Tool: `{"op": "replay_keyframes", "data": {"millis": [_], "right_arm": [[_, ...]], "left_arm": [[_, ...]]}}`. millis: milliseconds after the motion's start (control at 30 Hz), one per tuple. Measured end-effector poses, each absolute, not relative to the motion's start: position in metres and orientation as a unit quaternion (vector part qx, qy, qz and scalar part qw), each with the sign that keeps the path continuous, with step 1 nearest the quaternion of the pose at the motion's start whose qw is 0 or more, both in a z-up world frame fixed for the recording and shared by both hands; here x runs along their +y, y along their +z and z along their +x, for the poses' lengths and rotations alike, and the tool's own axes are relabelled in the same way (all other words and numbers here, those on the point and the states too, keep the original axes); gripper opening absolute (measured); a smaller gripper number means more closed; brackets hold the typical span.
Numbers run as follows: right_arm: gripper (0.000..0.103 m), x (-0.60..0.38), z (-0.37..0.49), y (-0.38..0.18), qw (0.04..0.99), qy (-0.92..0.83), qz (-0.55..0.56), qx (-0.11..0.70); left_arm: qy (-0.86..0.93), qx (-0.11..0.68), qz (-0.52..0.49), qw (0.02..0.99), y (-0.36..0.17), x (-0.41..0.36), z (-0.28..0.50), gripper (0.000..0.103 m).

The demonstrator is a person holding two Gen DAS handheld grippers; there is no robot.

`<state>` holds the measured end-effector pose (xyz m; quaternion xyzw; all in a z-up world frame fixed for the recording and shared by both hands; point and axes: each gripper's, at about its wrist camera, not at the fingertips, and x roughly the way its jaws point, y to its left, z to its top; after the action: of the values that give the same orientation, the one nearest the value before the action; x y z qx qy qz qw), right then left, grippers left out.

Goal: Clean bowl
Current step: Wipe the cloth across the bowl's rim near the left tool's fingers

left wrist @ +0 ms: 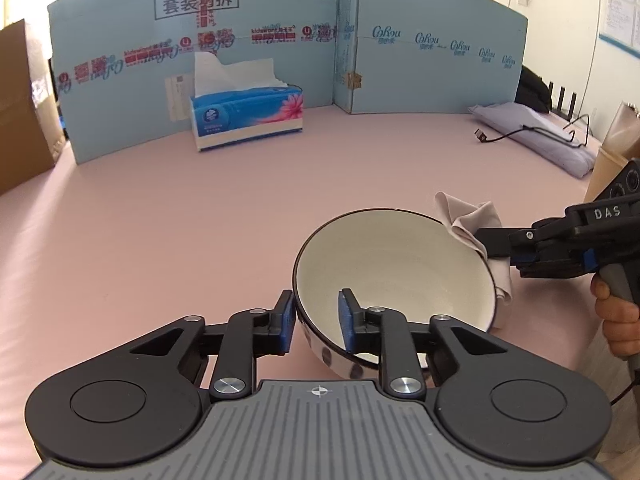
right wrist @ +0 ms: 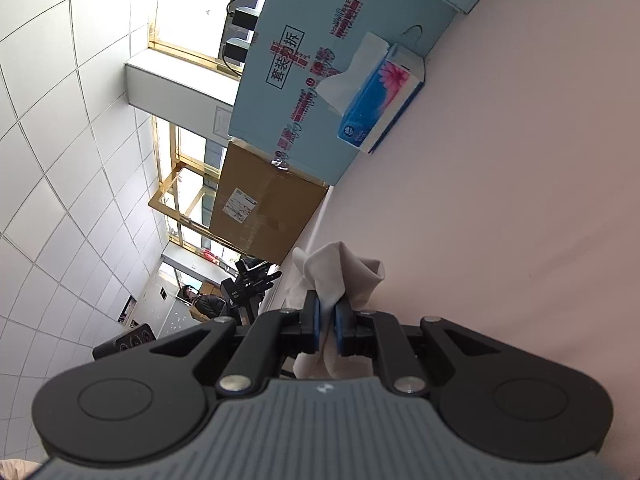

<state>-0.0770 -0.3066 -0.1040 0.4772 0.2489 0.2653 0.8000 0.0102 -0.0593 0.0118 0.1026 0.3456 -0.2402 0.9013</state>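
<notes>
Pink matte covering spread across your table (left wrist: 200, 220), and on it, close in front of your left tool (left wrist: 316, 322), sat the cream-glazed ceramic bowl with its dark rim and shiny spotted outside (left wrist: 396, 268), tipped so its open mouth faced up and away from you. Your left tool straddled the near wall of that bowl, one blue-padded finger outside the rim and the other inside the hollow; the outer pad lay against the wall, but whether both pads truly pressed on it could not be told from the left wrist view. Your right tool (right wrist: 326, 326) came in from the right side, its two blue pads drawn together and clamped on the crumpled beige cloth (right wrist: 340, 276), which bunched up above the pads and hung below them. In the left wrist view that cloth (left wrist: 472, 220) lay against the far right rim of the bowl, part of it draping down the outside. Your hand (left wrist: 618, 320) gripped the grey handle of the right tool at the picture's edge. Well apart from the bowl, at the back of the table, stood the blue tissue box with a pink flower print (left wrist: 246, 120), a white tissue standing up out of it, just in front of the pale blue printed cardboard screen (left wrist: 440, 68). A folded grey fabric bundle (left wrist: 536, 136) with a black cable across it lay at the far right.
</notes>
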Motion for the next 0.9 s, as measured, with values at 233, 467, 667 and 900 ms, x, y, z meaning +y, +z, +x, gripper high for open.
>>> {"op": "replay_keyframes", "data": {"millis": [233, 467, 667, 900], "right_arm": [[0.012, -0.308, -0.067, -0.105, 0.8, 0.259, 0.478, 0.254], [0.012, -0.307, -0.053, -0.105, 0.802, 0.252, 0.473, 0.263], [0.012, -0.306, -0.042, -0.103, 0.805, 0.247, 0.468, 0.269], [0.012, -0.305, -0.027, -0.104, 0.8, 0.252, 0.467, 0.279]], "left_arm": [[-0.241, 0.345, 0.127, 0.898, 0.01, -0.065, 0.018, 0.02], [-0.254, 0.348, 0.128, 0.893, 0.009, -0.066, 0.035, 0.015], [-0.279, 0.35, 0.116, 0.886, 0.008, -0.064, 0.05, 0.017], [-0.317, 0.352, 0.104, 0.874, 0.006, -0.059, 0.063, 0.017]]}}
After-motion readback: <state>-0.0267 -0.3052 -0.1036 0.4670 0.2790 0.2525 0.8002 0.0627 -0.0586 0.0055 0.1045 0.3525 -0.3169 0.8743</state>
